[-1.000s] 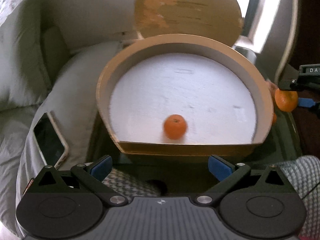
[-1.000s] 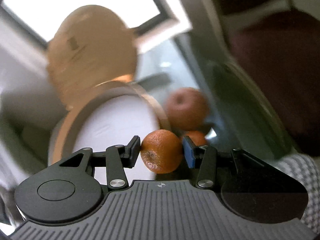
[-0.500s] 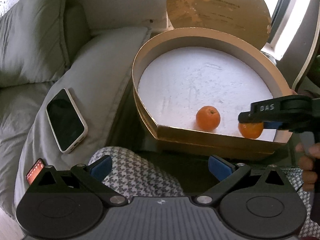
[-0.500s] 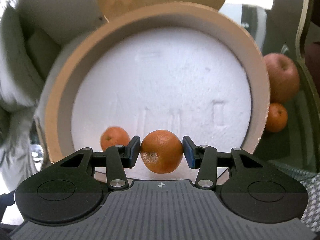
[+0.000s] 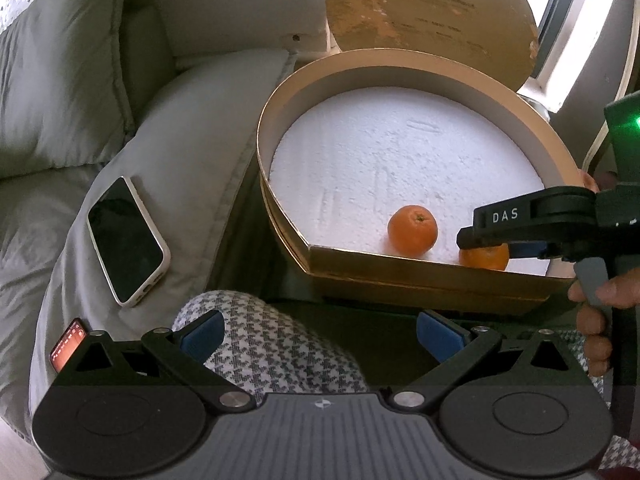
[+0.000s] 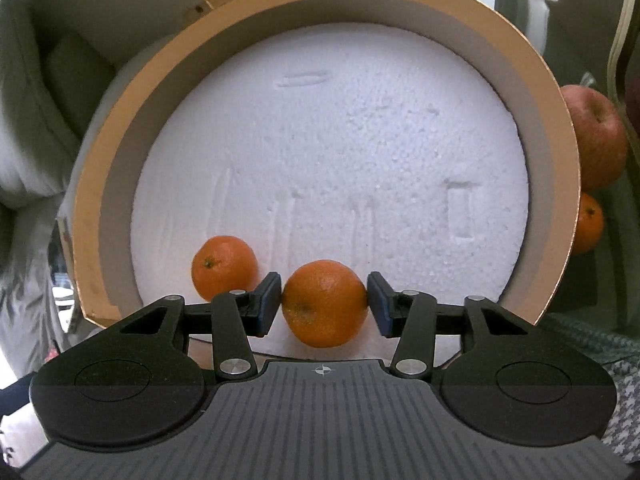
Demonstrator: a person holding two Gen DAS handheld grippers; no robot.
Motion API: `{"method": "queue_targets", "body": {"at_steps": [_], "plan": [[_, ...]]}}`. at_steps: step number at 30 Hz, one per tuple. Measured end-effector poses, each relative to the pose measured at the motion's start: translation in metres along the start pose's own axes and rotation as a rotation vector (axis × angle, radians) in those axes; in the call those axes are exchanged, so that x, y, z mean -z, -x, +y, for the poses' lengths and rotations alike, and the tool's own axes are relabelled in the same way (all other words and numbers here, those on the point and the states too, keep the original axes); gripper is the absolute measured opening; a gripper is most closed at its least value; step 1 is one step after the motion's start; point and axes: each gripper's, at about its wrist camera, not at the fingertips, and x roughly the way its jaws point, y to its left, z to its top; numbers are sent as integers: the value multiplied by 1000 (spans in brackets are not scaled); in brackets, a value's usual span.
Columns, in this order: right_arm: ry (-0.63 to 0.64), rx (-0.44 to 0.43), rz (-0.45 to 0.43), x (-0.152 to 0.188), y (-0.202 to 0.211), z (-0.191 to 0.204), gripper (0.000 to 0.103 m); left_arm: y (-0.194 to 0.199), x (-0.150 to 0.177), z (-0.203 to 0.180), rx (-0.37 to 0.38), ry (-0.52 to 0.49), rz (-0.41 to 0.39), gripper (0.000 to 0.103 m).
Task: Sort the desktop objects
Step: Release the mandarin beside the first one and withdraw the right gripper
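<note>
Two tangerines in box [image 6: 532,80] now | right gripper [image 6: 325,300] jaws just eased apart, tangerine [image 6: 325,304] between, set on foam | left gripper [image 5: 320,330] wide open, empty

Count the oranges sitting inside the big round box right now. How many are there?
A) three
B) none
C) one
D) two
D, two: one orange lies on the white foam, and a second orange sits between the pads of the right gripper inside the round box. A third orange and an apple lie outside the wall.
</note>
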Motion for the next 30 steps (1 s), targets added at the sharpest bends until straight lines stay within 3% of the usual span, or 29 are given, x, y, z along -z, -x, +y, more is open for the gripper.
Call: {"method": "queue_targets", "body": {"at_steps": [4, 15, 19, 21, 30], "plan": [[16, -7, -17, 0, 9, 0, 63, 1, 0, -4, -7, -12, -3, 102], [-26, -101, -103, 9, 67, -20, 64, 12, 1, -19, -21, -61, -27, 102], [-28, -94, -156, 20, 94, -28, 75, 15, 2, -29, -23, -89, -32, 102], [-35, -98, -173, 26, 104, -34, 76, 15, 4, -35, -22, -110, -30, 102], [-157, -108, -146, 65, 112, -77, 77, 18, 6, -69, -16, -241, -33, 102]]}}
